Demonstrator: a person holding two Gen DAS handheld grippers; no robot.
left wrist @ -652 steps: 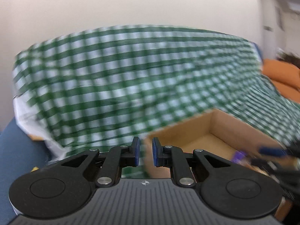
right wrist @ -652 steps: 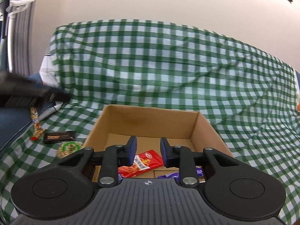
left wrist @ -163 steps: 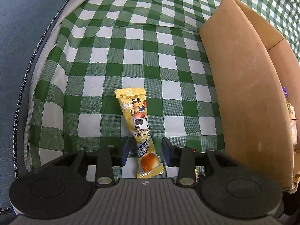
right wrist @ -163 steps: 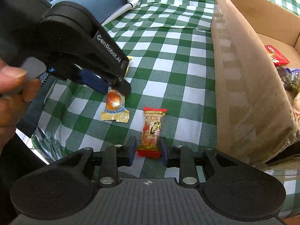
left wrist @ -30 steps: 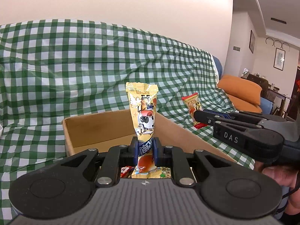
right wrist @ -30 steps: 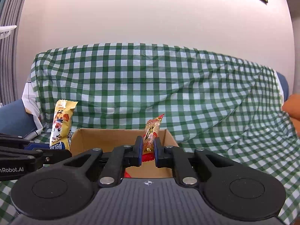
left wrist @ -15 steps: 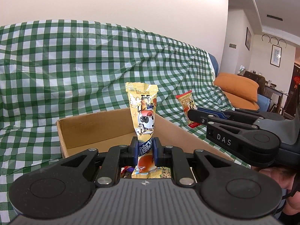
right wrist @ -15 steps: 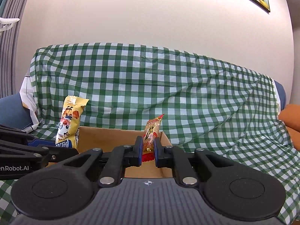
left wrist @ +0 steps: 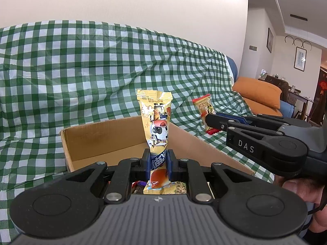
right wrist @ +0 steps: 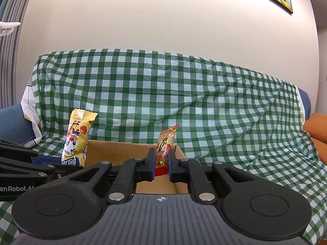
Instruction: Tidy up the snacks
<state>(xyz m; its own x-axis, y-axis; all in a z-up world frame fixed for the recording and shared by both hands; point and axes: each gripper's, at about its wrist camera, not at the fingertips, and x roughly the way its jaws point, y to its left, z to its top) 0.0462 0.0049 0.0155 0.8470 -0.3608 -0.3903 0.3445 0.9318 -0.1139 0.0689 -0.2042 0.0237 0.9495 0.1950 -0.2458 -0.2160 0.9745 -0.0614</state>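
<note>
Gripping a yellow snack packet [left wrist: 157, 126], the left tool [left wrist: 157, 163]; "DAS"-marked right tool [right wrist: 160, 164] clamps a red-ended snack [right wrist: 165, 143].

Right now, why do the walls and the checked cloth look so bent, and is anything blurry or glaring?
Left wrist view: the fisheye lens bows the checked cloth; the yellow snack packet is sharp in even daylight, with no strong glare. Right wrist view: the same curving bends the wall edges and corners darken; the small red snack packet is crisp, with no motion blur.
</note>
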